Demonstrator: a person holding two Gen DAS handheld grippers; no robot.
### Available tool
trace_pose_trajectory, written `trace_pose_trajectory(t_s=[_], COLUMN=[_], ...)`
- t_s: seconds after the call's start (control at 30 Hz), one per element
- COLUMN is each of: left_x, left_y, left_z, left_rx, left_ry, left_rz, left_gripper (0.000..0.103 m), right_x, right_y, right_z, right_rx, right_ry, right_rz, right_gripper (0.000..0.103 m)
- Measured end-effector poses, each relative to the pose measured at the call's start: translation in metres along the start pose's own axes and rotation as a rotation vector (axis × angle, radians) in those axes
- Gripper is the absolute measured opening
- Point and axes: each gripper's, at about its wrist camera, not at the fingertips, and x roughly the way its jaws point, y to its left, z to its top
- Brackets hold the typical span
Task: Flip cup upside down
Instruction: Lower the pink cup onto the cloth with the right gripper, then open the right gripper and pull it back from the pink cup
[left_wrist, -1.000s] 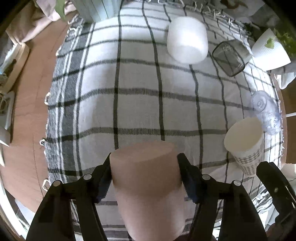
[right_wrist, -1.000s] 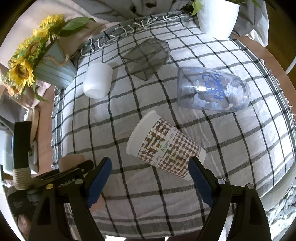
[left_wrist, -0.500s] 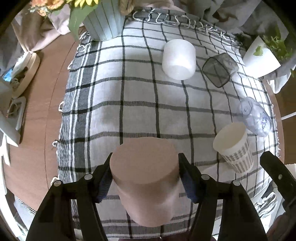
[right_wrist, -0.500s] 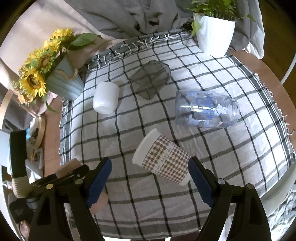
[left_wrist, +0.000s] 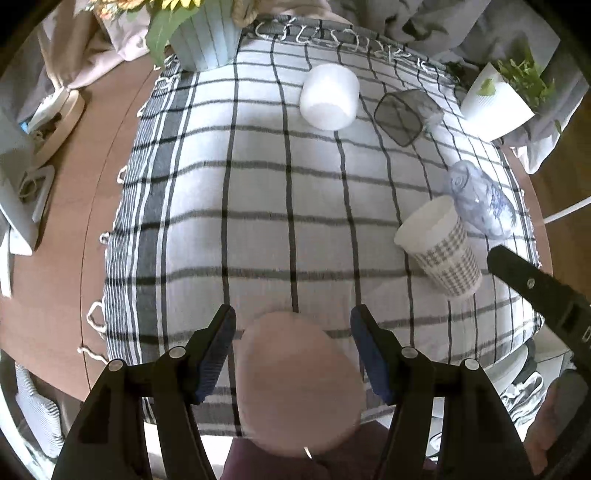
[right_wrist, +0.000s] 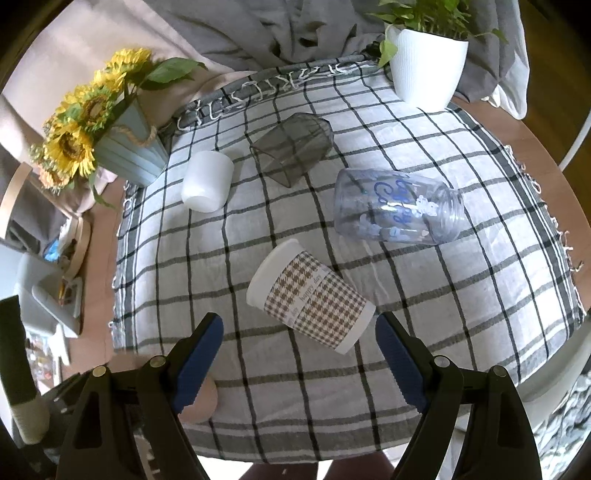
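Checked cloth (left_wrist: 258, 206) in black and white covers my round wooden bench (left_wrist: 70, 229), and grey fabric is bunched along the top of both views.

At upper left of the right-wrist view a pale blue pot of sunflowers (right_wrist: 110, 147) stands at the cloth's edge. Just right of it a white cup (right_wrist: 207, 181) lies on its side. Next, toward the top centre, a smoky grey cup (right_wrist: 291, 147) also lies on its side. Below it, at the middle of the frame, a houndstooth paper cup (right_wrist: 310, 295) lies tipped over, its white rim pointing left. To the right of centre a clear jar with blue lettering (right_wrist: 395, 206) lies on its side, its mouth to the right. At the top right a white pot with a green plant (right_wrist: 424, 62) stands upright.

At the lower centre of the left-wrist view, my left hand-held gripper (left_wrist: 293, 347) has its blue pads spread apart, with a gap showing on either side of the pink cup (left_wrist: 299, 380). That cup stands between them, flat base up, close to the near edge of the cloth.

At the bottom of the right-wrist view, my right hand-held gripper (right_wrist: 299, 354) is wide open and holds nothing; the paper cup lies just beyond its tips.
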Motion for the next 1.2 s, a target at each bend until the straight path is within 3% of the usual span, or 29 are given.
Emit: trace_pose_trajectory(t_s=[0.17, 0.63, 0.87, 1.0, 1.2], left_x=[0.005, 0.006, -0.008, -0.027, -0.074], left_y=[0.004, -0.002, -0.007, -0.012, -0.022], left_z=[-0.011, -0.013, -0.009, -0.011, -0.041], left_rx=[-0.031, -0.039, -0.076, -0.085, -0.066], left_ry=[0.023, -0.013, -0.124, -0.192, -0.349], left_rz=[-0.013, 0.011, 0.010, 0.061, 0.151], left_gripper=[0.063, 0.068, 0.083, 0.084, 0.100], right_x=[0.000, -0.004, -0.012, -0.026, -0.070], right_y=[0.002, 0.000, -0.004, -0.009, -0.018], right_z=[-0.003, -0.005, -0.003, 0.000, -0.011], right_rx=[-0.026, -0.058, -0.073, -0.068, -0.073], right_ry=[0.005, -0.001, -0.054, -0.114, -0.247], right_rz=[0.001, 0.016, 0.037, 0.023, 0.032], right_gripper=[0.085, 0.085, 0.087, 0.089, 0.095])
